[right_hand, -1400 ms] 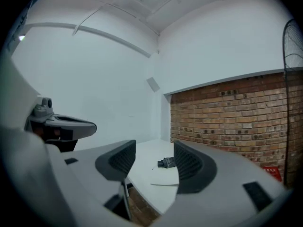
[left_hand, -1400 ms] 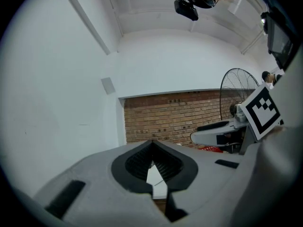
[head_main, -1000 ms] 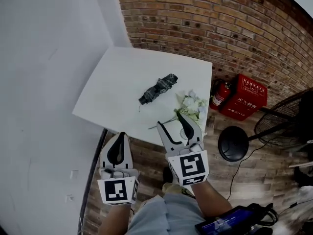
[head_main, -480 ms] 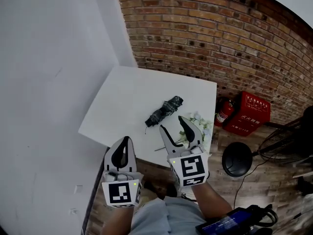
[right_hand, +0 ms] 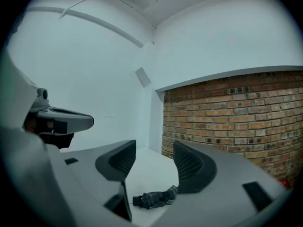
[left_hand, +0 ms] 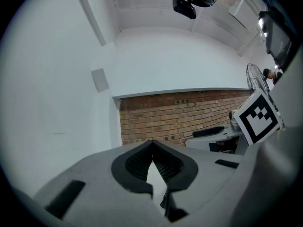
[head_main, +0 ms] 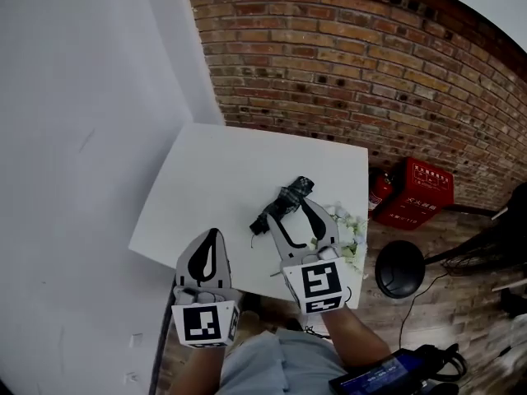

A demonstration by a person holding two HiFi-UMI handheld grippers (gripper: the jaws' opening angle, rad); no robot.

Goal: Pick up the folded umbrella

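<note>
Head view is showing a white table (head_main: 206, 179) standing in the corner between a pale wall and a brick wall (head_main: 346, 72), with the folded umbrella (head_main: 284, 204), a dark bundled roll, lying on it near the right front edge and slanting up to the right. Just beside it, at the table's right edge, a bunch of white flowers (head_main: 350, 235) is lying. The right gripper (head_main: 288, 208) is hovering over the umbrella with its jaws standing well apart, one on each side of the roll as seen from above, while the left gripper (head_main: 213, 235) is hanging over the table's front edge, well apart from the umbrella, its jaws pressed together. On the floor to the right a red fire extinguisher (head_main: 380, 189) and a red box (head_main: 420, 192) are standing against the bricks, with a round black base (head_main: 400, 268) nearer the person. Left gripper view is showing the two dark pads meeting at their tips with nothing between them, the brick wall lying ahead and the right gripper's marker cube (left_hand: 258, 117) sitting at the right. Right gripper view is showing the pads spread wide and gripping nothing, the umbrella lying on the table low in the gap between them, neither pad pressing on it, and the left gripper showing at the left
</note>
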